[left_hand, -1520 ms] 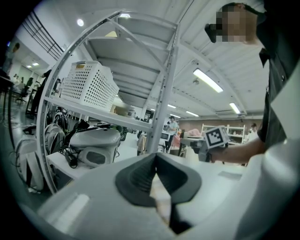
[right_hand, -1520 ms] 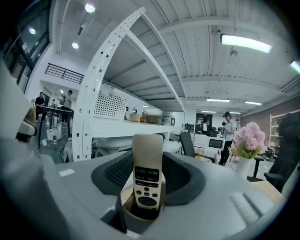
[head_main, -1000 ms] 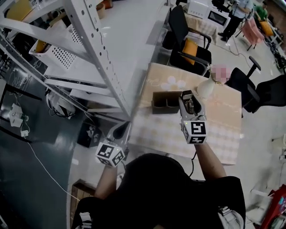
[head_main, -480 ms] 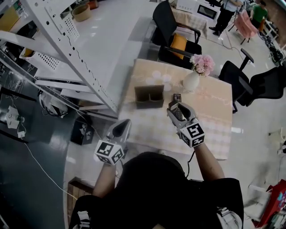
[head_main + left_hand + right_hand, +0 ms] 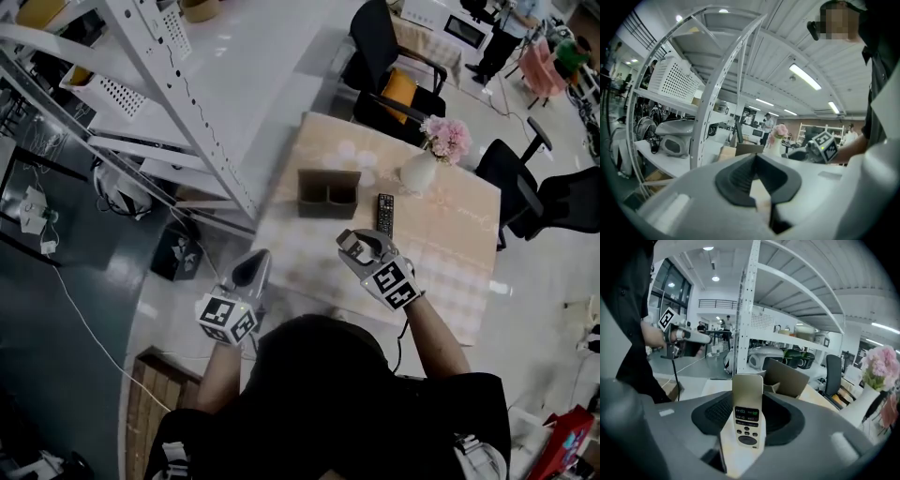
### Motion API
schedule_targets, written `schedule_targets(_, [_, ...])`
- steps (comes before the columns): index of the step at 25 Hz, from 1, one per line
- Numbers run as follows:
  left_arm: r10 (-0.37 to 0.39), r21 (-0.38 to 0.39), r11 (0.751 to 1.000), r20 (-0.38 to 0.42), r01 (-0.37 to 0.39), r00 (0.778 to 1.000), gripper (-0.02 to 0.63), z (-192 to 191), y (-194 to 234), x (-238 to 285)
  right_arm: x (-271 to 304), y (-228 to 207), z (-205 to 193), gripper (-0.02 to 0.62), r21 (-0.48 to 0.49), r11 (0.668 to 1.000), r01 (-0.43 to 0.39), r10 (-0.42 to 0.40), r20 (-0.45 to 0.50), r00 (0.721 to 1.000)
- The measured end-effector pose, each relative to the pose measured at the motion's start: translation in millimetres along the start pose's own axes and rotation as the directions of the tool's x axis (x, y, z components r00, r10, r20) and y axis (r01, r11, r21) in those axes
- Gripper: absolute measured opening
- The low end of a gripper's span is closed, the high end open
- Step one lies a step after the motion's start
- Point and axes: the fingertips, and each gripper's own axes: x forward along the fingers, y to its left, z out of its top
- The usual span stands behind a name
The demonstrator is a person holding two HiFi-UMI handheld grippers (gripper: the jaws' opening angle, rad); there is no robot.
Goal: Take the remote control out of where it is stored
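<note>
The right gripper (image 5: 360,246) clamps 1 pale remote (image 5: 747,414), long axis running out along its jaws, already clear of the brown box (image 5: 329,193) ahead on the table (image 5: 450,267); the left gripper (image 5: 251,270) is closed, empty, farther off

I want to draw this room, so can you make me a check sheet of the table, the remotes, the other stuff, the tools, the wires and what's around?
Surface: table with a checked cloth, mostly bare.
Job's things: pale remote held up between the right tool's pads; brown holder stands on the table; black remote lies beside it.
Clutter: white vase of pink flowers.
Tools: right tool shut on the pale remote; left tool shut, empty, off the table's side.
Cables: white cable on the dark floor.
Surroundings: white shelving rack, black chairs.
</note>
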Motion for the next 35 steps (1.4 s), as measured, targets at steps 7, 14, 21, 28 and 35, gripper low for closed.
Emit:
schedule_targets(7, [0.07,-0.023,0.997,0.012,-0.069,0.997,0.003,-2,24,-23,38,34,-17,0.199,-0.165,0.976,-0.143,0.112,-0.187,0.976])
schedule_targets(14, [0.104,-0.03,0.994,0.017,-0.104,0.994,0.003,-4,46,-34,70,48,-17,0.198,-0.24,0.947,-0.213,0.148,-0.264,0.953])
schedule_targets(21, [0.127,-0.03,0.991,0.027,-0.127,0.991,0.003,2,68,-42,103,55,-21,0.192,-0.238,0.936,-0.26,0.173,-0.332,0.927])
schedule_targets(28, [0.152,-0.04,0.988,0.016,-0.152,0.988,0.003,0,102,-63,140,69,-35,0.192,-0.273,0.913,-0.303,0.167,-0.427,0.889])
schedule_targets(35, [0.141,-0.058,0.988,0.01,-0.14,0.99,0.003,-3,128,-78,157,71,-47,0.192,-0.261,0.92,-0.291,0.136,-0.485,0.864])
